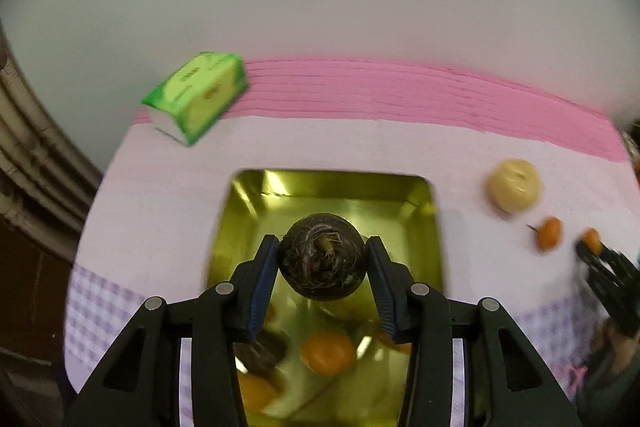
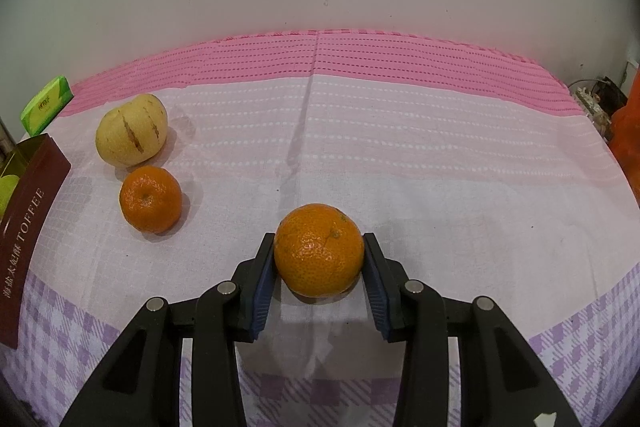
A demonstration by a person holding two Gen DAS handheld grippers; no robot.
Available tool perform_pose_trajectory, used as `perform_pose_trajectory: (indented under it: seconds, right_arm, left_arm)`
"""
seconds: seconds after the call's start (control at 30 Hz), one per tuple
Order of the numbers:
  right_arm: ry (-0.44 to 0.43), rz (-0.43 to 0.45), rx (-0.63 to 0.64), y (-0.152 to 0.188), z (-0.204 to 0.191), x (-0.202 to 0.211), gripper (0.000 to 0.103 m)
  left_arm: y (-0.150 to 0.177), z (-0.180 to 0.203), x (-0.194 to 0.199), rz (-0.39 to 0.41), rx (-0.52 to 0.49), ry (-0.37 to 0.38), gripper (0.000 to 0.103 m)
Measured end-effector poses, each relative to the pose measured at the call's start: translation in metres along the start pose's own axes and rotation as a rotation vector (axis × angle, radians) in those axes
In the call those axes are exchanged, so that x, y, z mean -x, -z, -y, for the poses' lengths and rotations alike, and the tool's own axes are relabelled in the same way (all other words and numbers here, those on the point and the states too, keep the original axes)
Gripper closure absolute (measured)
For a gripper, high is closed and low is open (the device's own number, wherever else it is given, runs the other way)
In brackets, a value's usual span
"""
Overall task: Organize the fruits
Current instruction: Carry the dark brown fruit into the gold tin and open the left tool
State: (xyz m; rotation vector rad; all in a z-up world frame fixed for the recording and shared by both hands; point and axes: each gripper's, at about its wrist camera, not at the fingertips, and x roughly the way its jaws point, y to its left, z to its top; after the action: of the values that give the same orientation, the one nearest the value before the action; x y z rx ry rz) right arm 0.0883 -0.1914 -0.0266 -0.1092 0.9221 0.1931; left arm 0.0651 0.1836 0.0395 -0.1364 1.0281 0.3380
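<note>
Clearly the gold tin (image 1: 424, 223) is the target — it sits on the checked cloth (image 1: 320, 143), some fruit already lying inside. The left gripper (image 1: 322, 259) is clamped on a dark, hairy round fruit (image 1: 322, 259) held above the tin's open middle; best to lower it over a bare patch before easing the pads apart, so it neither drops nor rolls onto the orange beneath. The right gripper (image 2: 319, 255) is closed on a mandarin (image 2: 319, 251) resting on the cloth — lift it straight up, clear of the second mandarin (image 2: 150, 199) nearby.
</note>
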Motion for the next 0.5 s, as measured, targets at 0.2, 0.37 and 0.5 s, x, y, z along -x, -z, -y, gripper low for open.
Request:
perform_pose_trajectory:
  seconds: [0.2, 0.37, 0.5]
  right_arm:
    - [0.000, 0.000, 0.000, 0.000, 0.000, 0.000, 0.064]
    - [0.000, 0.000, 0.001, 0.000, 0.000, 0.000, 0.064]
    - [0.000, 0.000, 0.001, 0.000, 0.000, 0.000, 0.064]
  left_arm:
    - [-0.012, -0.027, -0.036, -0.054, 0.044, -0.022, 0.058]
    - [-0.011, -0.035, -0.061, -0.110, 0.063, -0.006, 0.058]
    - [-0.010, -0.032, -0.071, -0.131, 0.045, -0.017, 0.058]
